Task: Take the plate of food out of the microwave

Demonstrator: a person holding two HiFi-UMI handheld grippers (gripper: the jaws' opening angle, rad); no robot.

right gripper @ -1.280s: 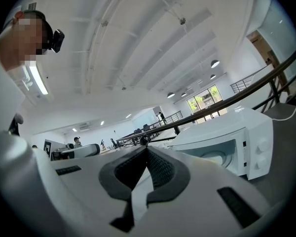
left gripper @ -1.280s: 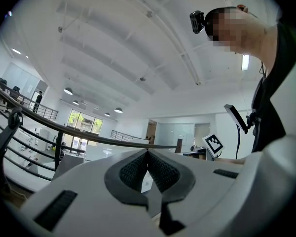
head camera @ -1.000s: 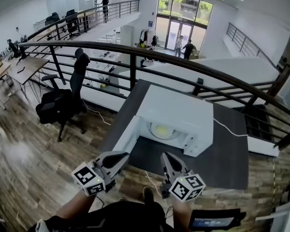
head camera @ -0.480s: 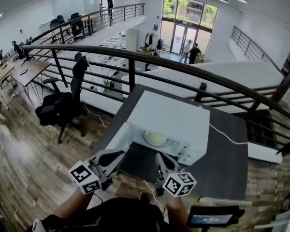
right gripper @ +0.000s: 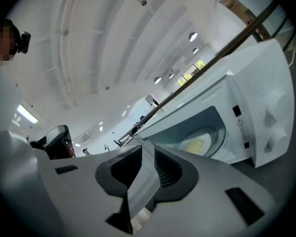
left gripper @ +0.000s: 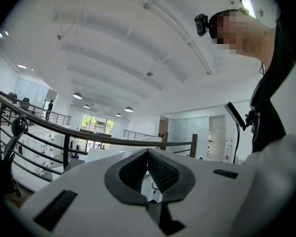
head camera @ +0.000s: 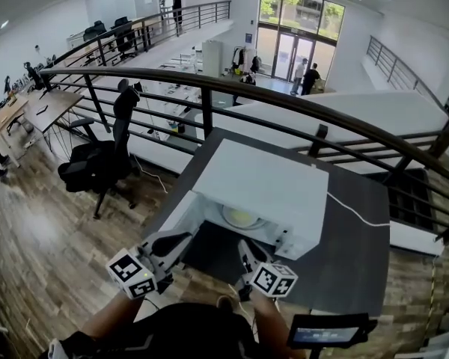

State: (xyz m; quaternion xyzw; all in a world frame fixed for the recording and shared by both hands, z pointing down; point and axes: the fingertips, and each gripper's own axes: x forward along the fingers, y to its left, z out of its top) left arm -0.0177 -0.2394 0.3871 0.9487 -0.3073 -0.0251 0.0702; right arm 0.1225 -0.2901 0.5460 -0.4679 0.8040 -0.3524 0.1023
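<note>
While we approach the plate of food ahead, left tongs are closed, right tongs have just been opening, both empty. Next, we widen and reach in.

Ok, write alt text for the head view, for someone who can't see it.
A white microwave stands open on a dark table, a plate of food inside. The left gripper and right gripper are held before it; the right's jaws have just been opening, nothing between them. A railing runs behind.
</note>
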